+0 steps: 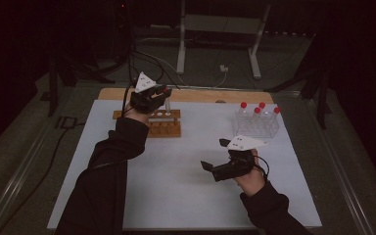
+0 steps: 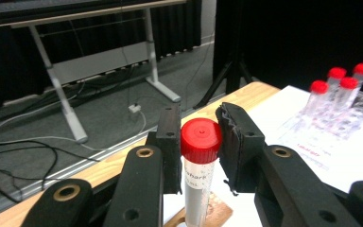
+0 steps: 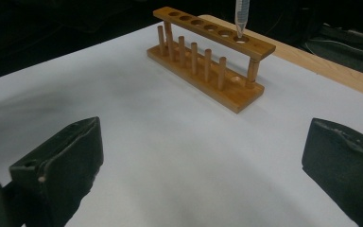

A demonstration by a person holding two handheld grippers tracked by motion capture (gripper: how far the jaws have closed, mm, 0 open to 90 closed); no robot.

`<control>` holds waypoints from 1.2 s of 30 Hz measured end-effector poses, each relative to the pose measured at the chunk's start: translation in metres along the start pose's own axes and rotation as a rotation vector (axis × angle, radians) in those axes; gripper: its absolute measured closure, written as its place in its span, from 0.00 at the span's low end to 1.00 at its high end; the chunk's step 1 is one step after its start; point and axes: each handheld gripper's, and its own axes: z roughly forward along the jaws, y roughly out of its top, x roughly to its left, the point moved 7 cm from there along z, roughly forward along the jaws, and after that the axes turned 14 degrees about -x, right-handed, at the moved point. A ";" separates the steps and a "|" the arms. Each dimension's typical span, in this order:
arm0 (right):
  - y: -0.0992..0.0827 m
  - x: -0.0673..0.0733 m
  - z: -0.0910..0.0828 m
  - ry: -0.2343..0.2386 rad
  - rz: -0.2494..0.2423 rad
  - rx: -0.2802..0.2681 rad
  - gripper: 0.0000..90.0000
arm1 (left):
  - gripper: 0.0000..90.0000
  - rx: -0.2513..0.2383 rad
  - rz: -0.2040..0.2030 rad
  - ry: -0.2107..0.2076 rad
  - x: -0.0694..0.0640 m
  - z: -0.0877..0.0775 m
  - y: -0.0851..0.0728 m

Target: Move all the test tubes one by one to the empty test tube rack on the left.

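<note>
White table [image 1: 176, 181]: left hand-held gripper [image 2: 199, 142] clamps red-capped tube [image 2: 197, 175]; right hand-held gripper [image 3: 203, 179] spread wide, holding nothing.

The high view looks forward and down from above the person's side, taking in the whole white table [image 1: 186, 196] from a distance, with the floor and a metal stand [image 1: 220, 24] at 12 o'clock. The left gripper view rides close behind its own jaws, facing level across the far table edge toward that same metal stand [image 2: 99, 61], with a clear rack of red-capped tubes [image 2: 340, 104] at 2 o'clock. The right gripper view sits low over the table, facing the wooden rack [image 3: 208, 56] at 12 o'clock. All three share the tube [image 2: 199, 165] over the wooden rack [image 1: 162, 123].
</note>
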 end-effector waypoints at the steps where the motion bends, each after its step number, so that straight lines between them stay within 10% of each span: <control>1: 0.000 0.000 0.000 0.002 -0.001 -0.002 0.00 | 0.80 0.003 -0.002 0.008 0.001 0.002 -0.002; 36: 0.001 -0.001 -0.002 -0.010 -0.017 -0.013 0.00 | 0.80 0.123 -0.032 0.027 0.001 0.016 -0.068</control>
